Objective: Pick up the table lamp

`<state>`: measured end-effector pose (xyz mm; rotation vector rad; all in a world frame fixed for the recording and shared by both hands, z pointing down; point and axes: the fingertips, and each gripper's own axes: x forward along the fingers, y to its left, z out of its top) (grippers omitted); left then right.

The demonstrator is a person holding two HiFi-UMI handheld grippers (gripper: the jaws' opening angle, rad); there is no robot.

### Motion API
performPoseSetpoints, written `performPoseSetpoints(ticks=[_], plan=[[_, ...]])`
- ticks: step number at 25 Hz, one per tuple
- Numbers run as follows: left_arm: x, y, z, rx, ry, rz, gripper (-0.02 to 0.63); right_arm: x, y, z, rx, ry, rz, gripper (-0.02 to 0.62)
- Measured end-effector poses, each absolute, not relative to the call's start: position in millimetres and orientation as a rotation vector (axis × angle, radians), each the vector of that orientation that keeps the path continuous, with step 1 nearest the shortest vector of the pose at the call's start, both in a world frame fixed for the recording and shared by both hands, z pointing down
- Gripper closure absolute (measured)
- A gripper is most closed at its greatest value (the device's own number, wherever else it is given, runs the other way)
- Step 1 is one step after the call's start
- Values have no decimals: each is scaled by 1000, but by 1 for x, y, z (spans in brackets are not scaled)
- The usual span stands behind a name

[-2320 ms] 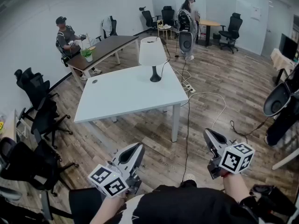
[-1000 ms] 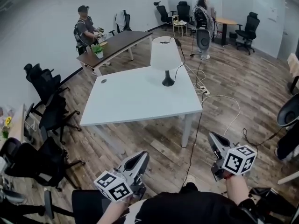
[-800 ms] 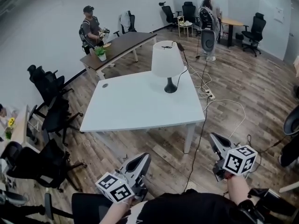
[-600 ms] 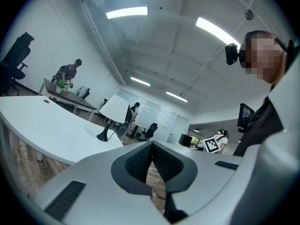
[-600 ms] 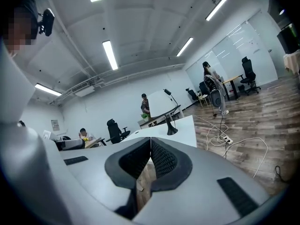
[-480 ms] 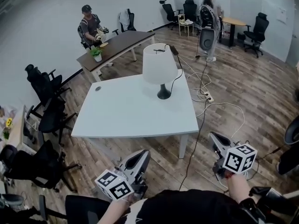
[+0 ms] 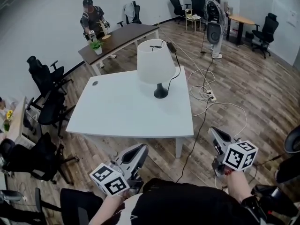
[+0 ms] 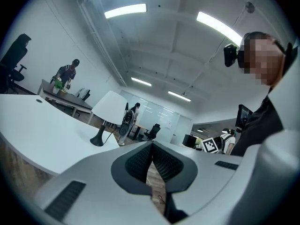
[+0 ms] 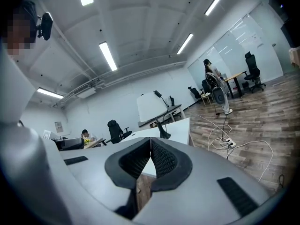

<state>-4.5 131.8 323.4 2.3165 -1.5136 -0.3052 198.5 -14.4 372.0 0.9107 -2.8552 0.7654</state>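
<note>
The table lamp (image 7: 156, 64) has a white shade and a black stem and base. It stands upright near the far right corner of the pale table (image 7: 117, 111), its cord trailing off to the floor. It also shows in the left gripper view as the lamp (image 8: 106, 114) and in the right gripper view as the lamp (image 9: 152, 109). My left gripper (image 7: 138, 151) and right gripper (image 7: 215, 134) hang short of the table's near edge, both shut and empty, well away from the lamp.
A power strip (image 7: 210, 96) and loose white cables (image 7: 220, 104) lie on the wooden floor right of the table. Black office chairs (image 7: 44, 118) crowd the left side. A dark desk (image 7: 123, 36) with a person (image 7: 92, 22) stands behind; another person (image 7: 215, 13) is at the back.
The table and lamp have drawn nearer and larger in the head view as I walked toward them. Both grippers stay shut and keep their places low in the frame.
</note>
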Motion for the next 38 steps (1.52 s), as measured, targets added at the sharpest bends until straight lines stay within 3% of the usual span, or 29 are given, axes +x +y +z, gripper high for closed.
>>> performPoseSetpoints(ticks=[15, 35, 38], plan=[[-30, 51, 346, 2226, -1433, -407, 594, 192, -62, 418, 976, -2751, 905, 578], [-140, -116, 357, 2225, -1233, -430, 594, 96, -184, 414, 1166, -2678, 961, 578], [-155, -139, 363, 2150, -1165, -499, 511, 87, -195, 413, 1203, -2664, 968, 578]])
